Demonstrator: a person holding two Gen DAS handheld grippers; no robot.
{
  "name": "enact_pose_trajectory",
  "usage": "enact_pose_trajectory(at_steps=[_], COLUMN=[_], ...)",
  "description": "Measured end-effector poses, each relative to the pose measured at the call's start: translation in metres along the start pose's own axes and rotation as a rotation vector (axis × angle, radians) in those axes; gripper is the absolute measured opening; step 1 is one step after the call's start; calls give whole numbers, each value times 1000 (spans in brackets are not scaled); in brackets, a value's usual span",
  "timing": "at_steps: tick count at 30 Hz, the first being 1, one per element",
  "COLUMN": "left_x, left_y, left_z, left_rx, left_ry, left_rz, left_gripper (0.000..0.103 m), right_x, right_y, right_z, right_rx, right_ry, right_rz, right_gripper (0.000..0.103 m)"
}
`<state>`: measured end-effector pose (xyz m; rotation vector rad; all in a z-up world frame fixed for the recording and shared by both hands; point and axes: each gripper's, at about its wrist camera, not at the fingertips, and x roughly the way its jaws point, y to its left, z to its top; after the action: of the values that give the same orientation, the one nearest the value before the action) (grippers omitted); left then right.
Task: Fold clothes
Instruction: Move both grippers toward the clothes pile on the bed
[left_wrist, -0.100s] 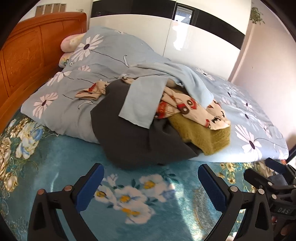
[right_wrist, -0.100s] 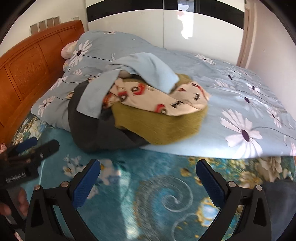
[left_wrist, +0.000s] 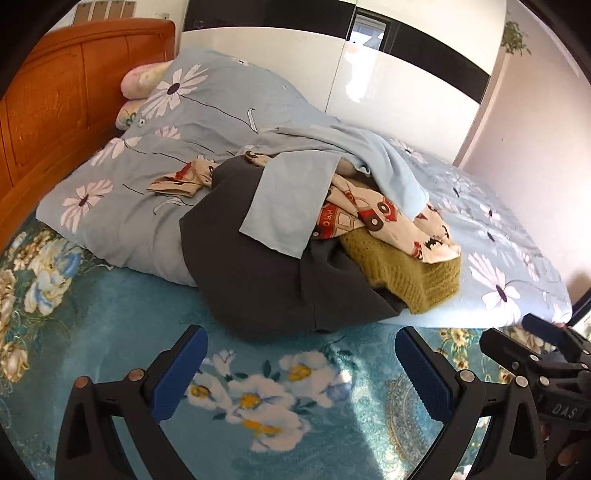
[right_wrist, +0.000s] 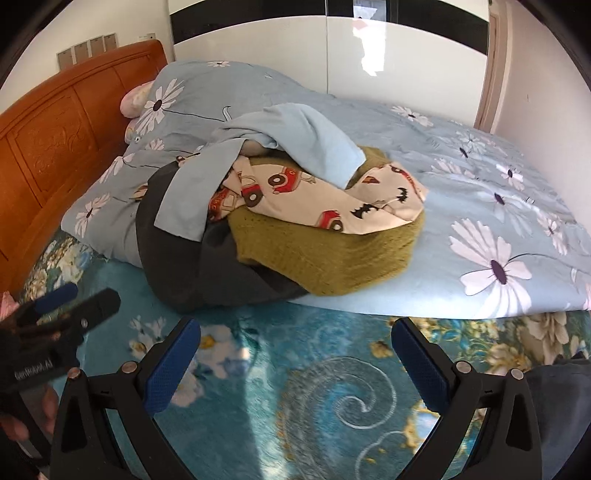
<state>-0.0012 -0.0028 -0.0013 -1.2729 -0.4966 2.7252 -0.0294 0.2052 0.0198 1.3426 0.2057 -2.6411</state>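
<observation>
The clothes lie in a loose heap on the bed, where the daisy-print duvet (left_wrist: 207, 122) meets the teal floral blanket (left_wrist: 122, 314): a dark grey garment (left_wrist: 258, 280) at the bottom spills toward the near edge, an olive knitted sweater (right_wrist: 325, 254) sits at its 3 o'clock side, a cream fabric printed with red cars (right_wrist: 325, 199) is draped over the sweater, and a pale blue garment (left_wrist: 291, 199) lies crumpled on top with one flap hanging down over the grey. None of them lies folded. The left gripper (left_wrist: 299, 373) and the right gripper (right_wrist: 295, 362) both hover over the teal blanket just short of the pile, each with its blue-padded tongs spread wide and nothing between them. Judging from that, the step in hand is picking one piece out of the heap. Doing it well probably means going for the pale blue garment, since it is uppermost (its hanging flap at about 12 o'clock from the left gripper offers a free edge), pinching a single layer near a hem or corner rather than a bunch, and lifting slowly so the car-print fabric beneath is not dragged along. The bare stretch of blanket at 6 o'clock of the pile looks a fair place to spread it flat.
</observation>
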Motion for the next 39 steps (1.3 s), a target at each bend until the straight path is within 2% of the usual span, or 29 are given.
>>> enact_pose_trajectory(at_steps=[3,7,9,12,15,20,27,29,39], left_x=[15,21,22,24,31,39,50,53,70], left_y=[20,27,31,34,35,40,40,40,40], left_z=[9,10,9,12,15,19,27,29,42], left_rx=[-36,-26,-35,-30,-5,-18,17,22,33], left_ry=[1,-83,-129,-172,-164,-182,-205,-215,-205], left_rz=[-14,-4,-13,-8,11,10,30,33,61], left_gripper=[103,103,103,103,103,103,103,103,103], right_x=[3,7,10,16,21,25,24,30,58], right_y=[3,8,-3,-11,-14,-11,-14,-16,-17], right_z=[4,9,9,9,11,18,33,39,53], right_rx=[28,65,103,125,149,175,229,245,116], right_ry=[-43,-101,-148,-177,-180,-212,-299,-286,-243], right_rz=[27,63,115,149,194,260,368,361,296], right_gripper=[103,103,103,103,103,103,103,103,103])
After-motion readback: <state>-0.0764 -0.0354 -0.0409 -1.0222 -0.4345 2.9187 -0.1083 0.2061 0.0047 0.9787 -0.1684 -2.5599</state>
